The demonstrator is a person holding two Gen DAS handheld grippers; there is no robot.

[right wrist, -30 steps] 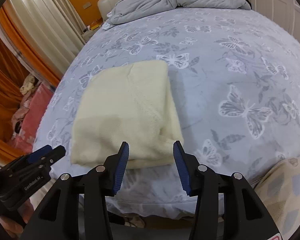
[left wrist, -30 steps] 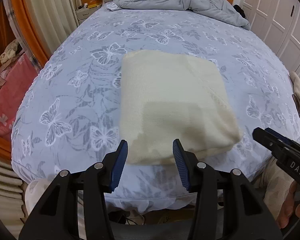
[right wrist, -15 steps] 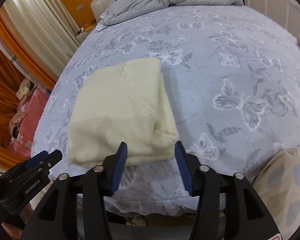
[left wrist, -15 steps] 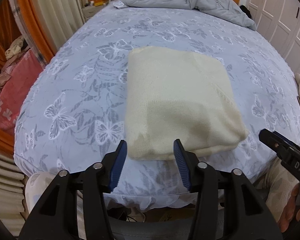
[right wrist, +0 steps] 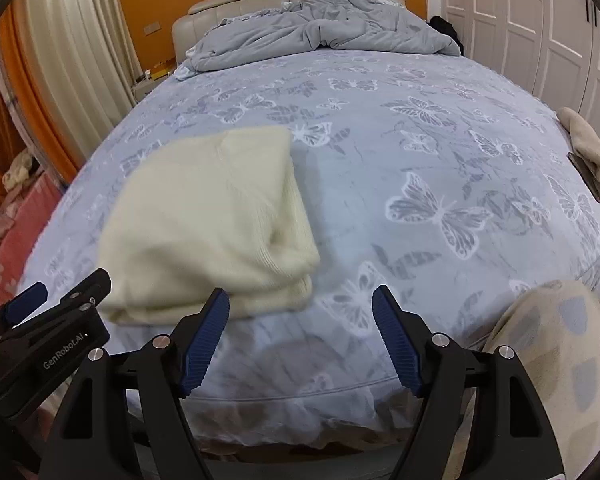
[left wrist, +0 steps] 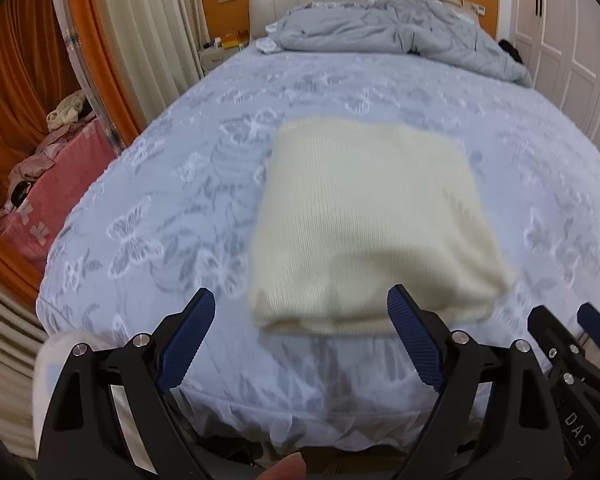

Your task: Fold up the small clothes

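**A:** Where are your claws?

**B:** My left gripper (left wrist: 300,332) is spreading, jaws wide and opening further, nothing pressed between the pads; the near edge of the folded cream sweater (left wrist: 372,216) shows in the gap, but I touch none of it. My right gripper (right wrist: 300,332) is also opening, empty, just off the sweater's right corner. The sweater lies on the butterfly bedspread (right wrist: 440,168), close to the near edge of the bed.

**A:** What could go wrong?

**B:** I judge the fold is loose at that stacked corner. If a pad snags the knit, the layers could slide apart, or the bundle could drag off the mattress edge.
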